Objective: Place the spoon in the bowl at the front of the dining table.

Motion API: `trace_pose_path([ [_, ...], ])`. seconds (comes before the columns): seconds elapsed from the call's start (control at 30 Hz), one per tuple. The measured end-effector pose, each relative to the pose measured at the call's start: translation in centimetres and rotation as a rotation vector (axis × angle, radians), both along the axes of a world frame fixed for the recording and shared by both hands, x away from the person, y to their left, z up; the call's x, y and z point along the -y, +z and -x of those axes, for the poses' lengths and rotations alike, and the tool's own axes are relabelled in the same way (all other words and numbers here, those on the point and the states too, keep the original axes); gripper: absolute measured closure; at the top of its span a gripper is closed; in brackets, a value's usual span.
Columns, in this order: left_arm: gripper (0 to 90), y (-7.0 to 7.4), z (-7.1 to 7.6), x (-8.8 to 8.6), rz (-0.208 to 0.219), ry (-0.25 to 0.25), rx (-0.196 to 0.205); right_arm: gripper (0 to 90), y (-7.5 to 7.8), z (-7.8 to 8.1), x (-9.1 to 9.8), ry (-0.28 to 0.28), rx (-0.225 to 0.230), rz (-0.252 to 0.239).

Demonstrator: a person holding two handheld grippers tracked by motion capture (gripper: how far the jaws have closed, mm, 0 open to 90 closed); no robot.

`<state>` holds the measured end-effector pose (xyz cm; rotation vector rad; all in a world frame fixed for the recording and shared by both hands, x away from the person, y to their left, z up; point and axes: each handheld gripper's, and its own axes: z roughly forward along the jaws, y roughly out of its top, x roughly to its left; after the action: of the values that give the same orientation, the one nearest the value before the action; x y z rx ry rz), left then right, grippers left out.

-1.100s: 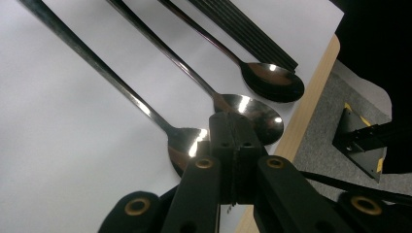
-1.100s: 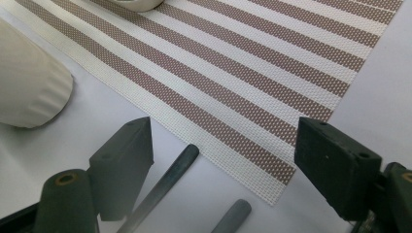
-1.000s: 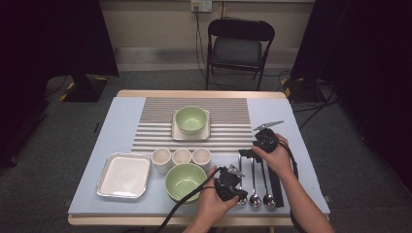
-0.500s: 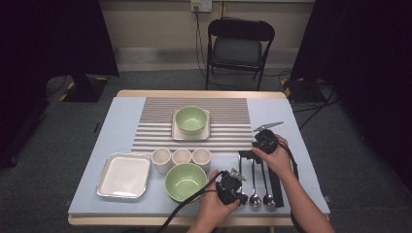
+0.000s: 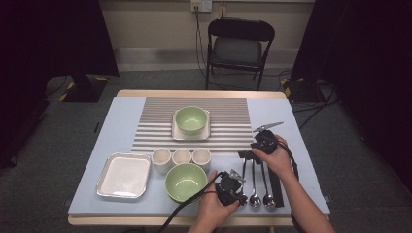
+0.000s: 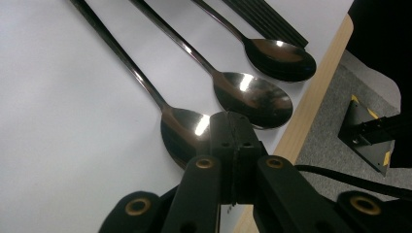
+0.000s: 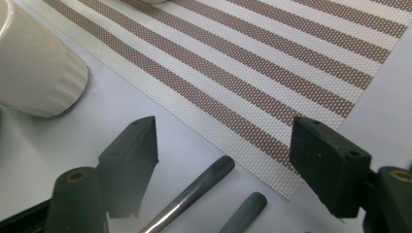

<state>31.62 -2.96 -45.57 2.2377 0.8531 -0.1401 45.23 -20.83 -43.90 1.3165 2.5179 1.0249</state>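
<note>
Three dark metal spoons lie side by side on the pale blue table cover, bowls toward the front edge, with black chopsticks to their right. My left gripper is shut, nothing between its jaws, and its tip hovers over the bowl of the nearest spoon; contact is unclear. It shows at the front of the table in the high view. My right gripper stands open over the far ends of two spoon handles, its jaws just closing a little without pressing on them. In the high view it sits at the handles' tips.
A striped placemat carries a green bowl on a square plate. Three white cups, a second green bowl and a white square tray stand left of the spoons. The table's front edge runs close by.
</note>
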Motion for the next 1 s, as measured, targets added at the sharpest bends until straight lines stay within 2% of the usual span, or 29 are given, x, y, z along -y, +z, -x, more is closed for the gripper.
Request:
trace_pose_path([
  [0.27, 90.0, -0.22, 0.09, 0.04, -0.008, -0.003, -0.001, 33.1, -0.05, 0.15, 0.05, 0.016, -0.038, -0.011],
  [0.57, 90.0, -0.31, 0.13, 0.08, -0.005, -0.004, 0.0, 46.3, -0.01, 0.31, 0.19, 0.033, -0.082, -0.031],
  [0.8, 90.0, -0.38, 0.2, 0.1, -0.01, 0.0, 0.0, 51.0, -0.2, 0.37, 0.23, 0.042, -0.115, -0.039],
  [1.0, 90.0, -0.43, 0.2, 0.12, -0.016, -0.004, 0.006, 58.6, -0.28, 0.37, 0.12, 0.056, -0.125, -0.036],
])
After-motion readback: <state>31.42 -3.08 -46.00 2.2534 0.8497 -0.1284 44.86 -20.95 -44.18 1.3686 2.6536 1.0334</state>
